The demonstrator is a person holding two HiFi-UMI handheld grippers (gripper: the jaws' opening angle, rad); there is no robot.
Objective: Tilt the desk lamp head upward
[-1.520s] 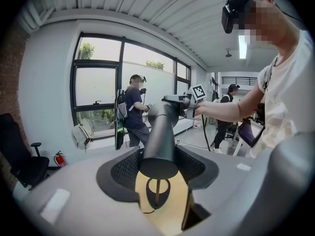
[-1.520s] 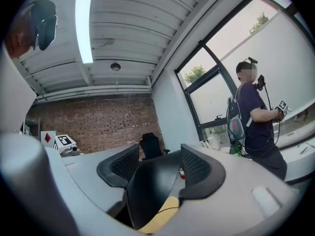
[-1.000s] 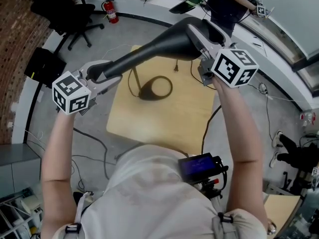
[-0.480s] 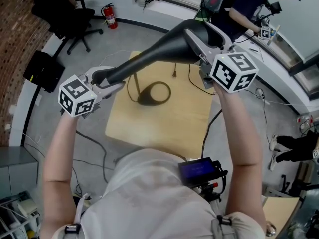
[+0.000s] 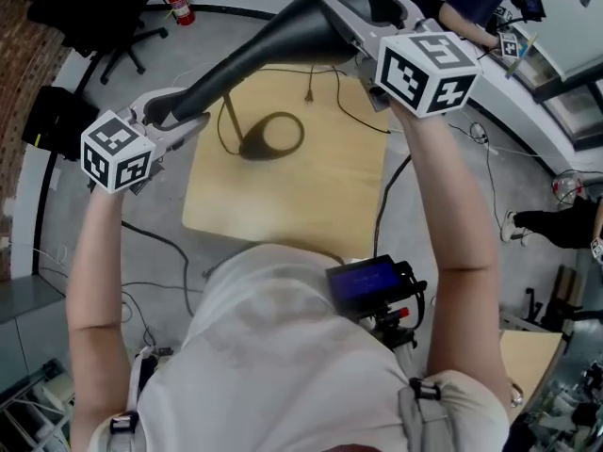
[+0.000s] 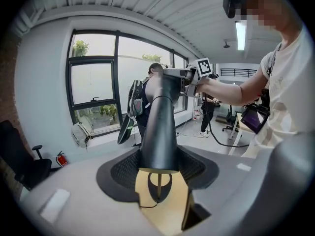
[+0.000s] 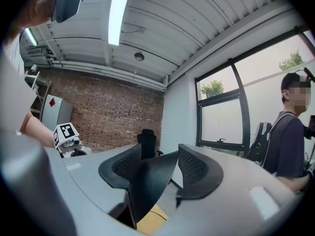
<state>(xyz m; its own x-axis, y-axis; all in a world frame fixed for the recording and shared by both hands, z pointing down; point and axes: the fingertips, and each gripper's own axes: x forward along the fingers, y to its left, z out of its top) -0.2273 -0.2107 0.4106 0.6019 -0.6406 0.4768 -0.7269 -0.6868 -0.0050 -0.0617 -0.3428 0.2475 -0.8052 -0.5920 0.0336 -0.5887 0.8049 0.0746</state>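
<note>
The black cone-shaped desk lamp head [image 5: 264, 45] stretches across the top of the head view, high above the wooden table [image 5: 301, 196]. My left gripper [image 5: 174, 111] is shut on its narrow end. My right gripper [image 5: 363, 12] clamps the wide shade end, its jaws closing on it. Below them the lamp's ring base [image 5: 273, 139] rests on the table, with the thin stem [image 5: 229, 111] rising from it. In the left gripper view the cone [image 6: 160, 127] runs away from the left gripper [image 6: 157, 168]. In the right gripper view the shade [image 7: 150, 181] fills the right gripper [image 7: 160, 173].
The lamp's power cord [image 5: 349, 111] trails off the table's right side. A fire extinguisher [image 5: 177, 0] and a black office chair [image 5: 85, 8] stand at the far left. A person [image 5: 471, 8] works at a bench at the far right. Cables cross the floor.
Both grippers have kept their hold on the lamp head. Its wide end, with the right gripper, has moved toward the top of the view, and the left gripper has shifted left.
</note>
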